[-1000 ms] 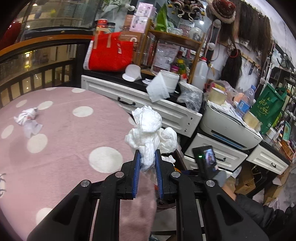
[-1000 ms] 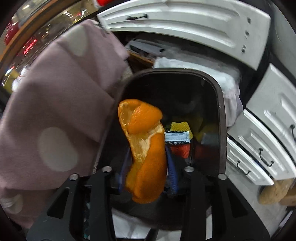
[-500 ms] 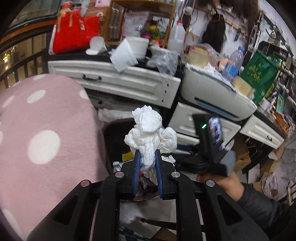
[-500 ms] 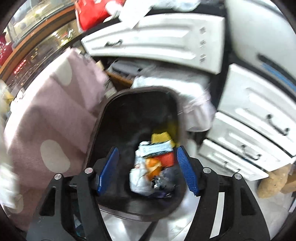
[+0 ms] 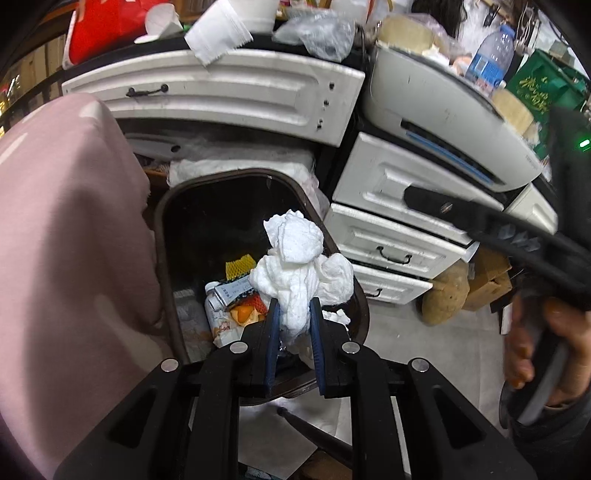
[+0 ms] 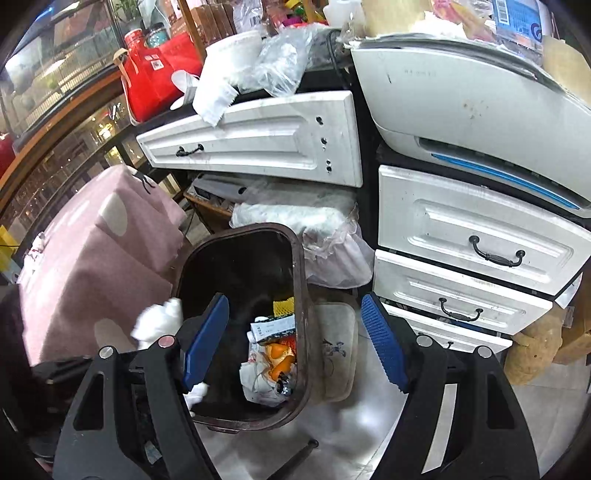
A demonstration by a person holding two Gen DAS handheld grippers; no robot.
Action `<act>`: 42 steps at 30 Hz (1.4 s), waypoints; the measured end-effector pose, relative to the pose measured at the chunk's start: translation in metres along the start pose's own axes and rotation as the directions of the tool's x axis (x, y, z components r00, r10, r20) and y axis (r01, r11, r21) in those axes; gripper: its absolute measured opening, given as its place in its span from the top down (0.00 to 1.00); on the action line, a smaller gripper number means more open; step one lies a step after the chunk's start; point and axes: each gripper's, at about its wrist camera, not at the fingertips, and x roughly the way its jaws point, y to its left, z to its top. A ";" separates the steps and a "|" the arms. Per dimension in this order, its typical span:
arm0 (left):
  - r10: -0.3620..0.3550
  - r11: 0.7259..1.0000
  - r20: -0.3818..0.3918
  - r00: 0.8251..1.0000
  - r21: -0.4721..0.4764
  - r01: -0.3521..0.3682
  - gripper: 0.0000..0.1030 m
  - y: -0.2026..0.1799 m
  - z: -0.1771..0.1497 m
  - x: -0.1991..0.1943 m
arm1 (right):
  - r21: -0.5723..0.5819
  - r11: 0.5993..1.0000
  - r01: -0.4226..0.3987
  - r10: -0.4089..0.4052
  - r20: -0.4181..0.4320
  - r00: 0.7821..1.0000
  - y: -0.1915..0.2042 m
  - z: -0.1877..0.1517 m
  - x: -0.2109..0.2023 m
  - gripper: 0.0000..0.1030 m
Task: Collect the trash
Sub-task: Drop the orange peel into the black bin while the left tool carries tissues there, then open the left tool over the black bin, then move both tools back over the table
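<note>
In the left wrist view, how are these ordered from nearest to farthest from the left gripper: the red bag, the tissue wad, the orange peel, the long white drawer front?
1. tissue wad, clamped between the left gripper fingers.
2. orange peel, just left, down in the trash bin.
3. long white drawer front, beyond the bin.
4. red bag, upper left, on the counter behind.
</note>
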 end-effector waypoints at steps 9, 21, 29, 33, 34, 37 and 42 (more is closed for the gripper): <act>0.024 1.000 -0.020 1.000 0.012 -0.024 0.29 -0.001 0.002 0.026 | -0.022 0.999 -0.027 0.027 0.020 0.999 0.012 0.002 -0.009 0.27; 0.006 0.997 -0.006 1.000 0.073 -0.005 0.10 -0.018 -0.006 0.005 | -0.032 0.999 -0.031 0.032 0.043 0.999 0.015 0.007 -0.019 0.25; -0.048 0.993 0.084 0.995 0.108 0.039 0.06 -0.027 -0.012 -0.062 | -0.077 0.995 -0.060 0.064 0.060 0.996 0.032 0.018 -0.032 0.25; -0.052 0.993 0.151 0.987 0.115 0.034 0.06 -0.020 -0.015 -0.101 | -0.127 0.986 -0.108 0.115 0.049 0.992 0.059 0.022 -0.034 0.25; -0.046 0.993 0.165 0.985 0.113 0.027 0.06 -0.016 -0.016 -0.110 | -0.171 0.975 -0.142 0.151 0.041 0.988 0.081 0.023 -0.036 0.25; -0.008 0.996 0.211 0.977 0.090 -0.012 0.06 0.001 -0.021 -0.135 | -0.249 0.947 -0.204 0.213 0.012 0.977 0.119 0.023 -0.036 0.25; 0.090 0.996 0.262 0.961 0.001 -0.093 0.06 0.047 -0.030 -0.172 | -0.366 0.880 -0.301 0.307 -0.044 0.951 0.187 0.020 -0.033 0.25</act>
